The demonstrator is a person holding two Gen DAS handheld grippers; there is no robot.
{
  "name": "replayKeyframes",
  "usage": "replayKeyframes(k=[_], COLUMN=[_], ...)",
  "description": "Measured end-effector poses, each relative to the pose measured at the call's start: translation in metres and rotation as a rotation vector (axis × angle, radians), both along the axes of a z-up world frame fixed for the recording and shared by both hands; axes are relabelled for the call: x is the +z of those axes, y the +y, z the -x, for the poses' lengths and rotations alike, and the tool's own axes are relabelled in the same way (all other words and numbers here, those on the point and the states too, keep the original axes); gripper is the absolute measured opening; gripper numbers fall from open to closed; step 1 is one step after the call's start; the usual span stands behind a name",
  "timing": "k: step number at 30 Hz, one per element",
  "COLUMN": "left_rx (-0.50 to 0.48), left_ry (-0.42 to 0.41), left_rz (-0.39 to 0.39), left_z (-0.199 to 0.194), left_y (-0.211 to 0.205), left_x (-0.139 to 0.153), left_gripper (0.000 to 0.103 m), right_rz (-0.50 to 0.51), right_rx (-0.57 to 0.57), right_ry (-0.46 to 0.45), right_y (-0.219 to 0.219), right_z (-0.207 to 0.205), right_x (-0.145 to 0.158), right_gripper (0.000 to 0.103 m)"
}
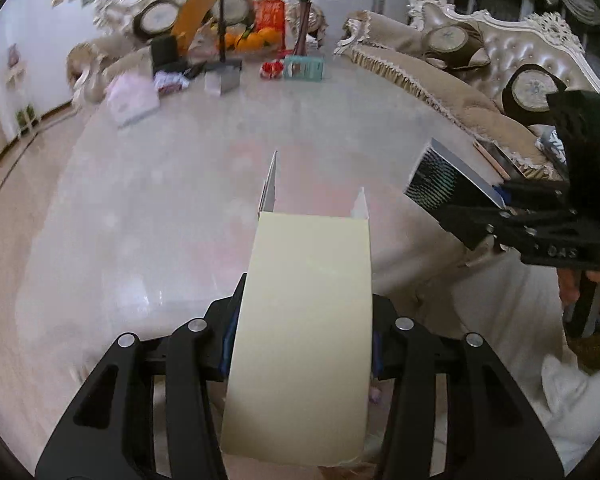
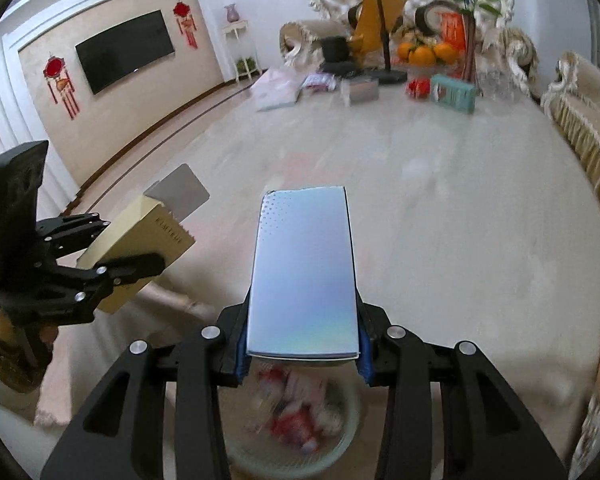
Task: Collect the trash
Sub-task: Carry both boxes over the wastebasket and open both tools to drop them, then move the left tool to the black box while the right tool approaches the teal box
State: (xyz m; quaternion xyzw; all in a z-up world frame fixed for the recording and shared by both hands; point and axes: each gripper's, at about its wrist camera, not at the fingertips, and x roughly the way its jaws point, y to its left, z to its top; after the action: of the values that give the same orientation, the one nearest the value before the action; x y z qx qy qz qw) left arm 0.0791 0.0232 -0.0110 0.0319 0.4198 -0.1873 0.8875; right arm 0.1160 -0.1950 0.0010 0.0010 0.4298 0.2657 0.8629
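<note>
Cardboard, light and stiff: left gripper [image 1: 304,344] pinches cream box [image 1: 304,320], right gripper [image 2: 302,348] pinches silver box [image 2: 304,272] above near bin [image 2: 340,440].

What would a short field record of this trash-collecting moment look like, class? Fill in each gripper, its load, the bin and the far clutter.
left gripper: shut on cream box, end flaps open
right gripper: shut on silver box
bin: pale basket below the right gripper, already holding blurred red and white trash
table: pale; bare near the grippers
far clutter: teal box, oranges, vase of red flowers, black stand
</note>
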Motion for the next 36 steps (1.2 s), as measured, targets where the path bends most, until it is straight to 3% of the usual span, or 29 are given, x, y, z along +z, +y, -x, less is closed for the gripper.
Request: replayKeyframes(k=[3, 7, 15, 17, 18, 19, 20, 24, 28, 36], left_rx=[0.019, 0.014, -0.027, -0.015, -0.003, 0.016, 0.025, 0.055, 0.084, 0.130], left_ry=[0.011, 0.117, 0.346, 0.404, 0.415, 0.416, 0.411, 0.383, 0.283, 0.188], left_rz=[-0.012, -0.048, -0.036, -0.059, -0.079, -0.117, -0.144, -0.151, -0.146, -0.128], left_z=[0.032, 0.053, 0.037, 0.025, 0.023, 0.022, 0.023, 0.029, 0.031, 0.036], left_y=[-0.007, -0.017, -0.036, -0.036, -0.037, -0.038, -0.038, -0.033, -0.027, -0.018], left_x=[-0.018, -0.062, -0.144, -0.164, -0.171, -0.177, -0.180, -0.177, -0.150, -0.097], left_gripper=[0.047, 0.047, 0.049, 0.057, 0.064, 0.072, 0.073, 0.073, 0.083, 0.083], right_rz=[0.005, 0.081, 0.218, 0.227, 0.246, 0.287, 0.305, 0.289, 0.266, 0.202], right_rx=[0.013, 0.051, 0.122, 0.119, 0.117, 0.110, 0.105, 0.100, 0.075, 0.114], right_ry=[0.058, 0.136, 0.362, 0.379, 0.385, 0.374, 0.355, 0.321, 0.305, 0.211], right_y=[0.000, 0.014, 0.042, 0.046, 0.048, 0.051, 0.052, 0.051, 0.042, 0.023], right_z=[0.028, 0.043, 0.008, 0.002, 0.002, 0.000, 0.002, 0.004, 0.013, 0.034], right_x=[-0.013, -0.045, -0.148, -0.163, -0.168, -0.172, -0.172, -0.162, -0.147, -0.094], right_gripper=[0.038, 0.038, 0.038, 0.039, 0.047, 0.068, 0.077, 0.080, 0.080, 0.084])
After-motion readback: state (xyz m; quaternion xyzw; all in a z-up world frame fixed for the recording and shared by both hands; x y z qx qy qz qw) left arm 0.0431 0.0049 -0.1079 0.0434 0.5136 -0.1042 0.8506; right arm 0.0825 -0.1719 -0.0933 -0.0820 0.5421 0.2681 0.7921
